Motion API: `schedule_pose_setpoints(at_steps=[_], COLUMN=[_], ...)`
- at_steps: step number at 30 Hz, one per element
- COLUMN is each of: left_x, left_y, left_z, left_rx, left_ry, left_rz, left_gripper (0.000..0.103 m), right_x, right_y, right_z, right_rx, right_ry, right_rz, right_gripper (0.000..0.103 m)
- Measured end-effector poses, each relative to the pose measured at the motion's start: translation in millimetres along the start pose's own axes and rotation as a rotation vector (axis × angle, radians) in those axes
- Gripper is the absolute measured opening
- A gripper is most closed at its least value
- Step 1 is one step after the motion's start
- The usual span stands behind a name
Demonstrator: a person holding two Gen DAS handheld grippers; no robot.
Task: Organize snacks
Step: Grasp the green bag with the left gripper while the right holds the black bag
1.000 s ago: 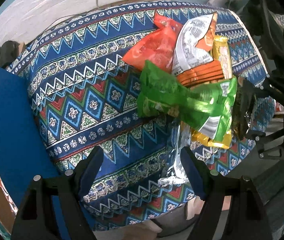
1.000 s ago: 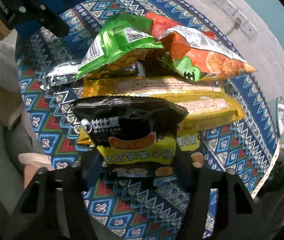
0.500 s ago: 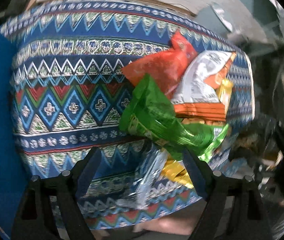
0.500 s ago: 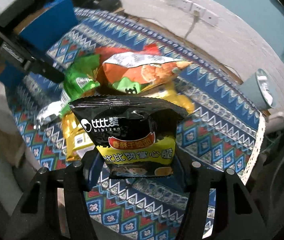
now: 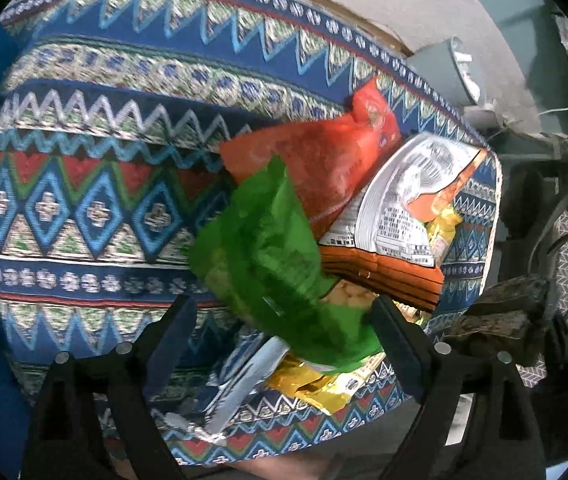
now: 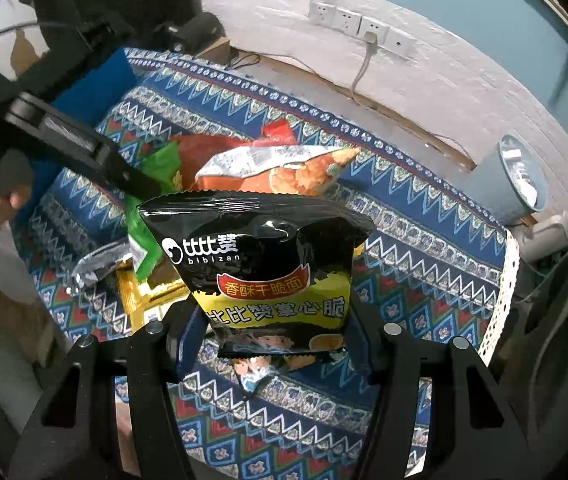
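Note:
My right gripper is shut on a black and yellow snack bag and holds it upright above the patterned tablecloth. Behind it lies a pile of snacks: an orange and white bag, a green bag, a gold pack. In the left wrist view my left gripper is open, its jaws on either side of the green bag. A red bag, the orange and white bag, a gold pack and a silver pack lie around it.
A grey bin stands on the floor past the table's far right edge, below wall sockets. A blue box sits at the table's left. The table's edge is close on the right in the left wrist view.
My right gripper has lifted the black bag up and away from the pile. My left gripper has moved in over the green bag, still open.

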State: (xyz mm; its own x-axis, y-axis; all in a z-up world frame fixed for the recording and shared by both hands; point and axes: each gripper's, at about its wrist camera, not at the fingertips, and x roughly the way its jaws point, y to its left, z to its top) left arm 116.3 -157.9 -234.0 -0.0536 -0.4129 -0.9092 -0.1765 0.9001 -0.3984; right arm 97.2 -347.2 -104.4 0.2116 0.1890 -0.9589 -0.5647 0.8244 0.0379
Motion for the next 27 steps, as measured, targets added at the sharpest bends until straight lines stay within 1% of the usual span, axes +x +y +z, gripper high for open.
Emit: schedule_pose_setpoints(at_steps=[5, 8, 10, 12, 14, 15, 19, 21, 25, 27], left_x=[14.7, 17.4, 15.6, 17.0, 16.8, 16.2, 5.5, -1.4, -15.9, -25.2], left_y=[-7.4, -10.9, -13.7, -18.1, -18.4, -19.0, -19.1, -17.9, -19.0, -19.1], left_z=[-0.3, 1.2, 2.0, 2.6, 1.8, 0.7, -6.8, -10.0, -16.8, -19.8], left_rx=[0.020, 0.046, 0.083, 0.109, 0.126, 0.138, 0.205, 0.235, 0.286, 0.306], left_ry=[0.013, 0.003, -0.014, -0.011, -0.009, -0.016, -0.040, -0.045, -0.074, -0.094], left_rz=[0.015, 0.025, 0.026, 0.028, 0.024, 0.033, 0.051, 0.059, 0.090, 0.094], left_gripper=[0.095, 0.094, 0.083, 0.060, 0.048, 0.044, 0.040, 0.040, 0.039, 0.039], right_x=[-4.3, -8.3, -10.0, -9.8, -9.3, -8.7, -8.5, -10.0, -12.4, -13.4], right_y=[-5.0, -5.0, -5.1, -6.1, -6.5, -6.8, -6.1, -4.9, -3.8, -2.1], right_z=[7.3, 11.5, 13.5, 14.9, 15.0, 15.2, 14.7, 15.3, 17.7, 19.2], right_rx=[0.027, 0.032, 0.034, 0.035, 0.037, 0.039, 0.040, 0.041, 0.048, 0.048], right_ry=[-0.016, -0.032, -0.039, -0.040, -0.039, -0.036, -0.028, -0.028, -0.030, -0.032], right_rz=[-0.006, -0.003, -0.002, -0.004, -0.009, -0.012, -0.023, -0.027, -0.036, -0.041], right_gripper=[0.060, 0.060, 0.060, 0.060, 0.060, 0.060, 0.060, 0.060, 0.060, 0.060])
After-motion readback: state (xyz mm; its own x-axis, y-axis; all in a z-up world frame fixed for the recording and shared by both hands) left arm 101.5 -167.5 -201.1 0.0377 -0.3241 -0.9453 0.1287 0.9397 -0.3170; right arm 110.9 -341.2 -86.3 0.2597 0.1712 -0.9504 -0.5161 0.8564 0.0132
